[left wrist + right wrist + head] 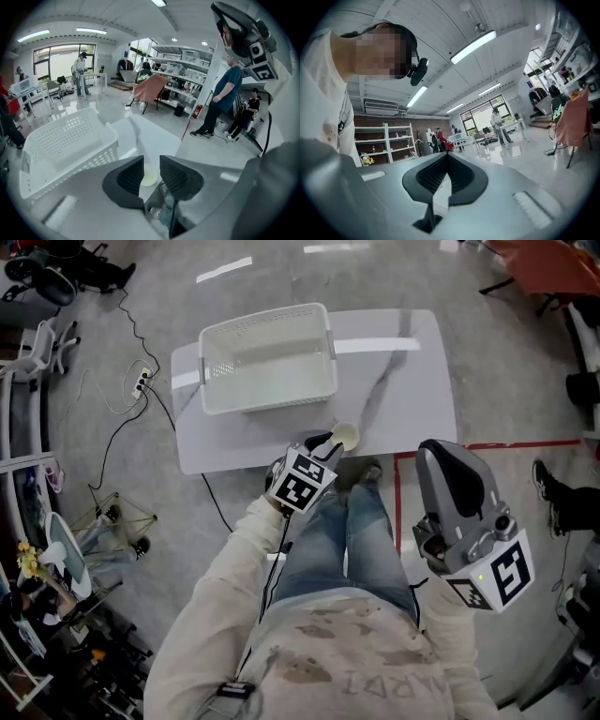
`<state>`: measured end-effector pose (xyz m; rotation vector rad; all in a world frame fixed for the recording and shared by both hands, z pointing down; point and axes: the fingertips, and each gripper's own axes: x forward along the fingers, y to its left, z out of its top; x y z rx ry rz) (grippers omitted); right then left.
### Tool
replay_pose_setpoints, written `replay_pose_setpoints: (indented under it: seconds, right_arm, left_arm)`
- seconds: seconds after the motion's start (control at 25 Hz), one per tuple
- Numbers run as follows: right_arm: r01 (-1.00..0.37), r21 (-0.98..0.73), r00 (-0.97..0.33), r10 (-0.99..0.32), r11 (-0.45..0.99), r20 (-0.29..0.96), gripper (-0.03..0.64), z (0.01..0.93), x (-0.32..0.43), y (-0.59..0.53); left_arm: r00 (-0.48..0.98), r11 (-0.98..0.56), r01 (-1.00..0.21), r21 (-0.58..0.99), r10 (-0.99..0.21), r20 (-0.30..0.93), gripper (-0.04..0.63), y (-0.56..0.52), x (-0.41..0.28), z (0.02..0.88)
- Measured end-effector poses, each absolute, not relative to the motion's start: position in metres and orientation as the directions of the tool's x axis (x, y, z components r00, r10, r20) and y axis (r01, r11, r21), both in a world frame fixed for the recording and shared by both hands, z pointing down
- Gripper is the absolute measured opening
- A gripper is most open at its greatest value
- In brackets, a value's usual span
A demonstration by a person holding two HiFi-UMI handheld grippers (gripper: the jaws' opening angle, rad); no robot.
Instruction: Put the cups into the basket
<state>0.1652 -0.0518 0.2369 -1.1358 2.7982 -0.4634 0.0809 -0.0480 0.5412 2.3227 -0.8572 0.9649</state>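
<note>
Fingers (129, 177) of the left gripper (151, 161) are kept parted, and a small pale round cup (150, 178) is seen between them. The right gripper (446, 158) is held clenched on nothing.

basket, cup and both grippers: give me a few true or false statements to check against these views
1. The basket holds no cups. True.
2. The right gripper has its fingers spread wide. False: they are together, with nothing between them.
3. A pale cup shows in the gap between the left gripper's fingers, which stand apart. True.
4. The cup sits inside the basket. False: it is outside the basket, near the front edge of the table.
5. The right gripper hangs over the basket. False: in the head view it is off the table, close to the person's body.
</note>
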Motion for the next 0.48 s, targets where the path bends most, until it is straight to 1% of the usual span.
replay_pose_setpoints:
  seconds: [0.2, 0.48]
  right_arm:
    - [-0.675, -0.345, -0.71, -0.701, 0.652, 0.067, 0.028, 0.274, 0.176, -0.068]
    - [-0.692, -0.392, -0.694, -0.708, 0.607, 0.13, 0.028, 0.337, 0.192, -0.077]
  left_arm:
    - [0.48, -0.684, -0.711, 0.163, -0.303, 0.823, 0.105, -0.062, 0.076, 0.602]
    - [0.419, -0.719, -0.677, 0.158, -0.199, 0.886, 0.11, -0.062, 0.08, 0.677]
